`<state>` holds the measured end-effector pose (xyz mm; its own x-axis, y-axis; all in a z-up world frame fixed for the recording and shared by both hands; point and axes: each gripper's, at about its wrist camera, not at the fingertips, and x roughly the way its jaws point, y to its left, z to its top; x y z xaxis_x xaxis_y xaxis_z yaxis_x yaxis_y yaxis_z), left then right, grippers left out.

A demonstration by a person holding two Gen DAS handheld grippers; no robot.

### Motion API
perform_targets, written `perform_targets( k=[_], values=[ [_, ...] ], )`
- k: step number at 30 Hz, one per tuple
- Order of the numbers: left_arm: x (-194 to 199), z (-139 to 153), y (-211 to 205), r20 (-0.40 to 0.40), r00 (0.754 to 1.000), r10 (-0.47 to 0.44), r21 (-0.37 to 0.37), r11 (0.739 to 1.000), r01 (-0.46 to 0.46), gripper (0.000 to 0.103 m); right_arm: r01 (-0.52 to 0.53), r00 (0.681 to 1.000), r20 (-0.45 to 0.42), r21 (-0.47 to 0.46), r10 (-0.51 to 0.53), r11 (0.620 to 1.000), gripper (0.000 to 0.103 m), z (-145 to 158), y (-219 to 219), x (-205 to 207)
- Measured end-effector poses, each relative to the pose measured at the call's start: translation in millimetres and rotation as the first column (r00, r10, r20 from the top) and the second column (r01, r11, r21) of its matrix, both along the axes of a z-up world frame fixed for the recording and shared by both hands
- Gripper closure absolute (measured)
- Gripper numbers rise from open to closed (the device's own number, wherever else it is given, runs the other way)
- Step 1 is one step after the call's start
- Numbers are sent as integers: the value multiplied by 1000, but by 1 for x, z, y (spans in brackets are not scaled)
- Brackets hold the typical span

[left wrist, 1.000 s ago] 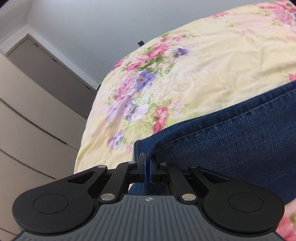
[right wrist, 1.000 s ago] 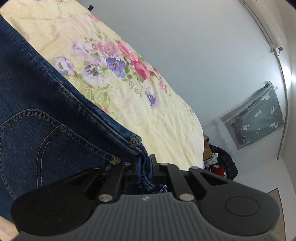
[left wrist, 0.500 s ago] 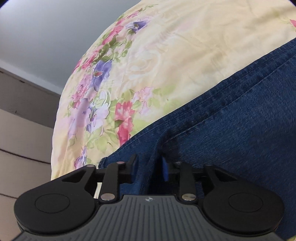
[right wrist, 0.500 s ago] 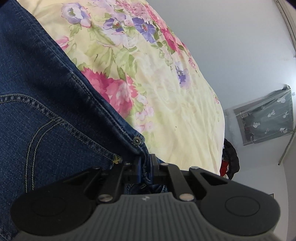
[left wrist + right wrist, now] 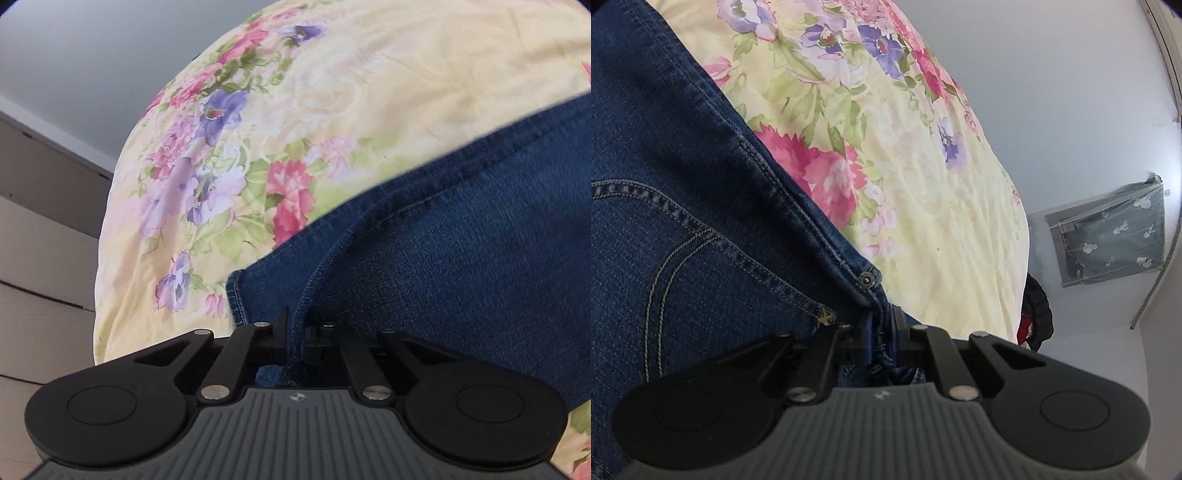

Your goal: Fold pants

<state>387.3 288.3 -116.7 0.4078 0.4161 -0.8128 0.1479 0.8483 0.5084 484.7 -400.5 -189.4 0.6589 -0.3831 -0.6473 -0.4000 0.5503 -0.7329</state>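
Dark blue jeans (image 5: 461,240) lie on a yellow flowered bedsheet (image 5: 369,92). In the left wrist view my left gripper (image 5: 294,334) is shut on a fold of the jeans at the hem end, with denim pinched between the fingers. In the right wrist view the jeans (image 5: 683,206) show a back pocket with curved stitching and a rivet. My right gripper (image 5: 882,332) is shut on the waistband corner just below that rivet. The bedsheet (image 5: 923,184) spreads beyond it.
A beige wardrobe (image 5: 44,240) stands left of the bed in the left wrist view. In the right wrist view a grey curtained window (image 5: 1108,229) is on the white wall, and dark and red things (image 5: 1034,314) sit by the bed's far edge.
The left gripper's jaws parted half a second ago and have closed again on the denim fold. Both grippers have moved lower and closer over the bed. The right grip is unchanged.
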Motion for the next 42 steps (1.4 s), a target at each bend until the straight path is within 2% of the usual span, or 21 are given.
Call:
perform_targets(
  k=[2,5,8,11,12,14,16,18,20,22,23,24,26,27,30,32,34,36,37,42],
  values=[
    [6,10,5,3,1000,16,-9,1000,-16,99,-4,1000,7,1,4,1000,101,6,0,-2],
    [19,14,11,-36,999,19,8,1000,-18,99,6,999,42,23,-7,1000,101,20,2,-2],
    [32,5,19,-72,996,43,8,999,-42,98,12,999,52,32,-14,999,102,25,7,5],
    [38,-10,26,-100,993,66,1,998,-66,96,20,999,34,3,-20,1000,102,15,11,12],
    [39,-14,29,-102,992,70,0,998,-70,90,24,999,25,-5,-24,1000,102,10,12,14],
    [38,-16,39,-84,991,102,2,995,-102,68,27,1000,13,-19,-27,999,101,1,12,15],
    [37,-14,54,-54,985,164,15,986,-164,55,27,1000,9,-34,-27,999,101,-6,14,17],
    [34,-10,72,-14,969,247,51,968,-246,54,35,999,8,-36,-34,999,101,-9,15,19],
    [26,-2,88,3,947,321,-5,947,-321,55,42,999,8,-36,-42,998,100,-9,15,20],
    [11,8,99,12,936,351,-133,929,-347,54,53,999,14,-40,-53,998,99,-7,16,20],
    [1,13,103,24,927,375,-188,912,-364,54,63,998,25,-42,-62,997,91,-6,17,20],
    [-7,18,106,35,912,408,-233,891,-389,53,80,996,43,-37,-78,996,86,-2,16,19],
    [-27,29,111,64,883,466,-319,847,-424,52,116,991,72,-7,-115,993,62,7,13,15],
    [-38,33,114,76,857,509,-359,816,-453,52,135,986,94,8,-135,991,58,14,12,11],
    [-75,40,121,87,785,613,-510,705,-493,50,188,973,129,53,-194,981,55,33,7,-8],
    [-102,36,127,76,724,685,-604,610,-513,49,214,966,122,114,-227,970,55,45,7,-27],
    [-124,25,132,44,683,729,-678,524,-516,49,232,963,92,196,-253,953,55,54,9,-51],
    [-144,13,138,38,621,783,-734,443,-514,51,235,965,53,249,-255,940,55,58,14,-74],
    [-152,7,141,34,589,808,-765,400,-505,58,232,968,38,263,-250,937,55,57,19,-89],
    [-172,-27,151,-42,471,881,-875,195,-443,60,203,977,-5,331,-214,921,56,59,41,-138]
  ],
)
